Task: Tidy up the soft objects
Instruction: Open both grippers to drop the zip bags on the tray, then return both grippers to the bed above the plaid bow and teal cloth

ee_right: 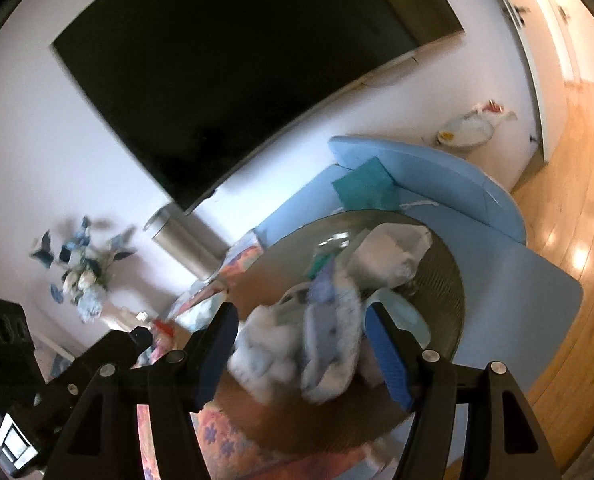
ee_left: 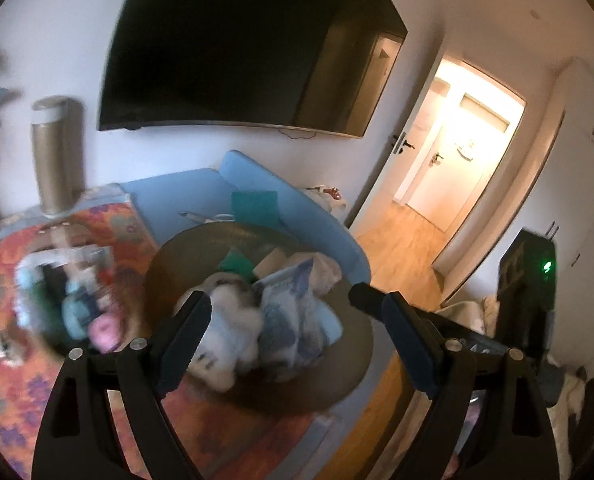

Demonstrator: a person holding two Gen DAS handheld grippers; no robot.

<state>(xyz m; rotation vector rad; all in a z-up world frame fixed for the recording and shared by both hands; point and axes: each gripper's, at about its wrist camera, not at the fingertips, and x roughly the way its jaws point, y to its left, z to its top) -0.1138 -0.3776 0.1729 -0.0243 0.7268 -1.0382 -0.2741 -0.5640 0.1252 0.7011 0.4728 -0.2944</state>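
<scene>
A round brown basket [ee_left: 169, 264] sits on a patterned cloth and holds a pile of soft things: a white fluffy toy [ee_left: 225, 320], a blue-and-white printed cloth [ee_left: 293, 312] and a teal piece [ee_left: 237, 264]. My left gripper [ee_left: 297, 332] is open above the basket, with nothing between its fingers. In the right wrist view the same basket [ee_right: 445, 264] holds the fluffy toy [ee_right: 265, 360], the printed cloth [ee_right: 329, 344] and a white cloth [ee_right: 393, 256]. My right gripper [ee_right: 301, 356] is open just above the pile. The view is blurred.
A clear box of small soft items [ee_left: 69, 296] lies left of the basket on the orange patterned cloth [ee_left: 9, 380]. A gold cylinder [ee_left: 57, 152] stands behind. A blue sofa [ee_left: 257, 184] with a teal cushion [ee_left: 255, 204], a wall TV [ee_left: 249, 44] and an open doorway [ee_left: 449, 152] lie beyond. A flower vase [ee_right: 85, 276] stands at left.
</scene>
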